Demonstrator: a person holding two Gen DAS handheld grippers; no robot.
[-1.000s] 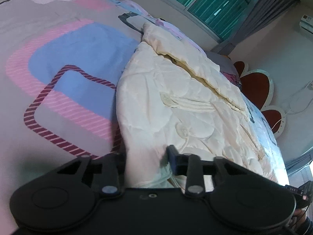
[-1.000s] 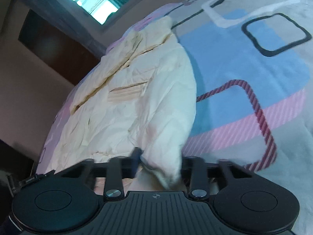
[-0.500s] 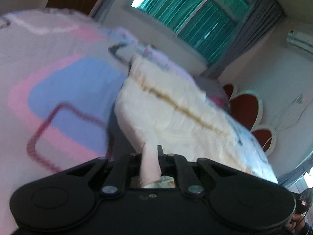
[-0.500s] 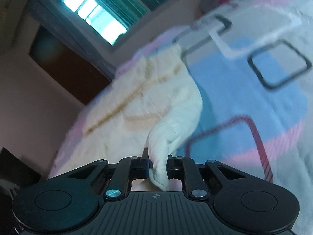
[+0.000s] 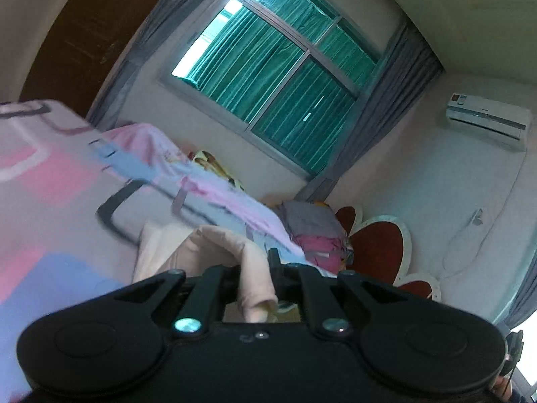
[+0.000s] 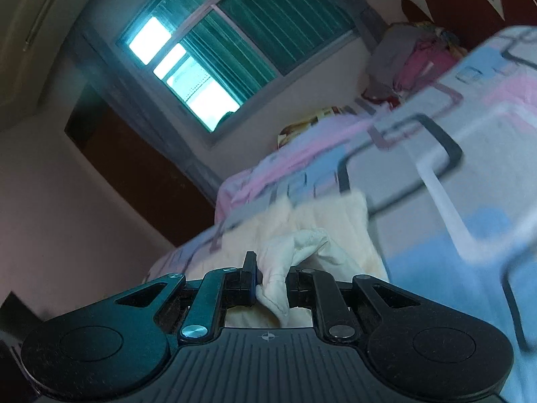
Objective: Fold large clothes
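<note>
**Both grippers pinching the cream garment's near edge — mid-lift for a fold**

Step in hand, as it reads: the lift-and-carry part of a fold. The left gripper (image 5: 255, 270) has its jaws pressed together on a bunched bit of the cream garment (image 5: 174, 248); a tail of fabric hangs down between the fingers toward the camera. The right gripper (image 6: 272, 277) is likewise clamped on a wad of the same garment (image 6: 322, 221), cloth squeezed between both pads.

Where the garment is: the rest of it runs forward from each claw and lies on the patterned bedspread (image 5: 50, 181), short of the bed's far edge under the green-curtained window (image 5: 268, 63). Both cameras look nearly level across the bed, so most of the cloth is hidden below the gripper bodies — how much is off the bed cannot be told.

Next move likely calls for: carrying both pinched corners forward together, keeping them level and apart so the edge stays taut, then laying it over the far part before letting go. Risk — uneven travel skews the fold line.
</note>
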